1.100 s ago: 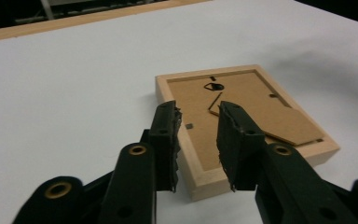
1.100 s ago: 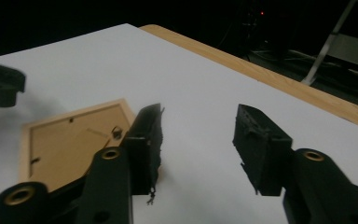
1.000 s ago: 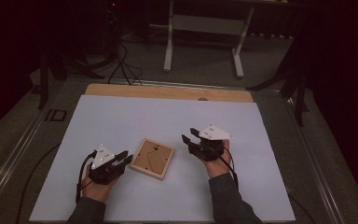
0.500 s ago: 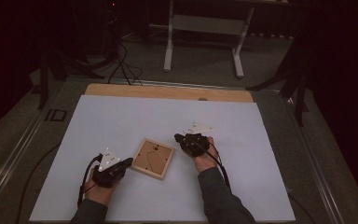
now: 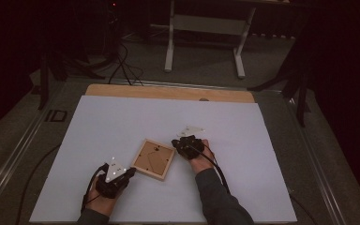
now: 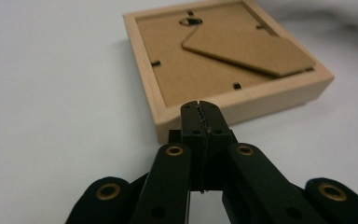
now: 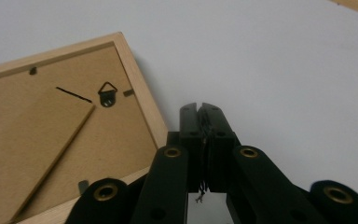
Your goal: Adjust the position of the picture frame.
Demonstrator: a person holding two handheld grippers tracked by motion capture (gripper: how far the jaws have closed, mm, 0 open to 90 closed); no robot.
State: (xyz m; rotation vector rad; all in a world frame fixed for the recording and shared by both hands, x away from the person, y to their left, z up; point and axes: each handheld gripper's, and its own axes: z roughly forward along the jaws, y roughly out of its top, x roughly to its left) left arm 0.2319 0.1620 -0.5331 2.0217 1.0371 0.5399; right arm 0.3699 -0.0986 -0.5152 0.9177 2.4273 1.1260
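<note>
A light wooden picture frame [image 5: 153, 159] lies face down in the middle of the white tabletop, its brown backboard, easel stand and small hanger turned up. My left gripper [image 5: 132, 171] is shut with nothing between its jaws, low at the frame's near left corner. In the left gripper view its closed tips [image 6: 199, 106] sit right against the side of the frame [image 6: 223, 51]; whether they touch it is unclear. My right gripper [image 5: 174, 142] is shut and empty too. Its tips [image 7: 199, 109] rest just off the right edge of the frame [image 7: 51, 140].
The white sheet [image 5: 122, 122] covers most of the table, with a bare wooden strip [image 5: 168, 92] along the far edge. Beyond it, on the dark floor, stand the white legs of another table [image 5: 204, 42] and some cables [image 5: 122, 61].
Both grippers had open jaws a second ago and are shut now. The right hand came down and left to the frame's edge; the left hand dropped lower beside the frame's near corner.
</note>
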